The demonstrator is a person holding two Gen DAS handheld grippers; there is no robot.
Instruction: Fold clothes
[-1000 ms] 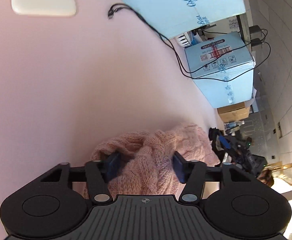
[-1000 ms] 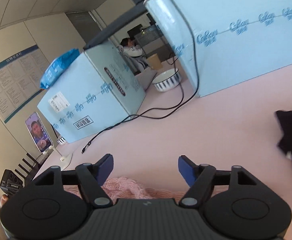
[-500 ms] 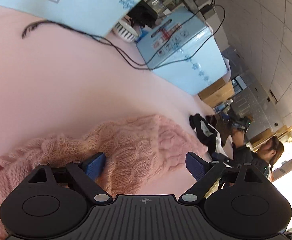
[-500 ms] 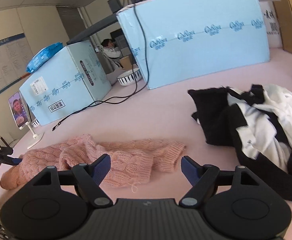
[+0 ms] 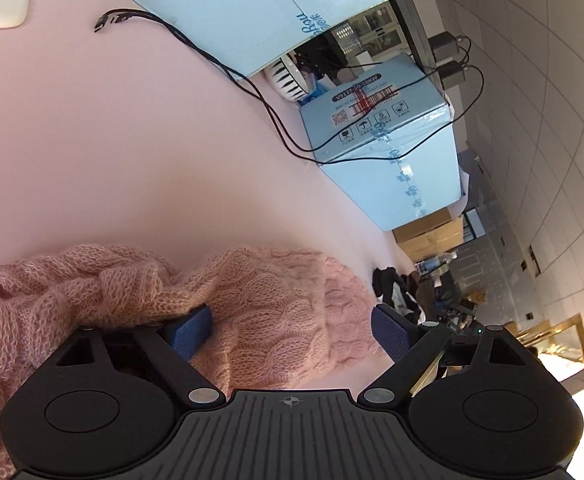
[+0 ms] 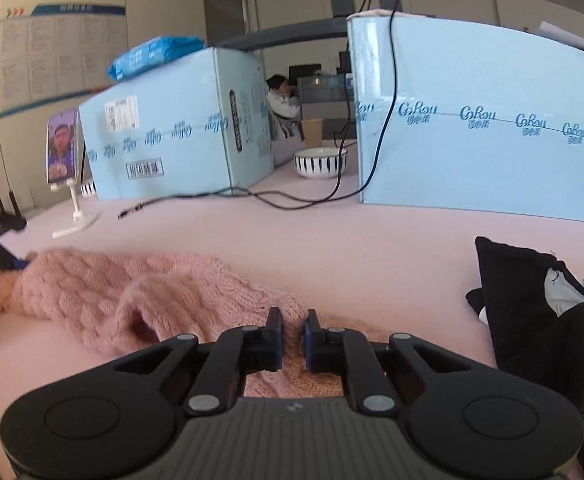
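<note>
On pink table (image 6: 372, 240) | right tool (image 6: 292, 332) closing, pinching pink sweater (image 6: 112, 284) hem | left tool (image 5: 292, 328) spread over knit | dark clothes pile (image 6: 540, 312) clearest from right wrist

A big pink table (image 6: 332, 236) holds everything. A fuzzy pink sweater (image 6: 132, 288) lies near. Black and white clothes (image 6: 540, 312) sit right. Far back stand two blue boxes (image 6: 180, 140), a striped bowl (image 6: 320, 163), a phone stand (image 6: 77, 220) and black cables (image 6: 292, 199).
</note>
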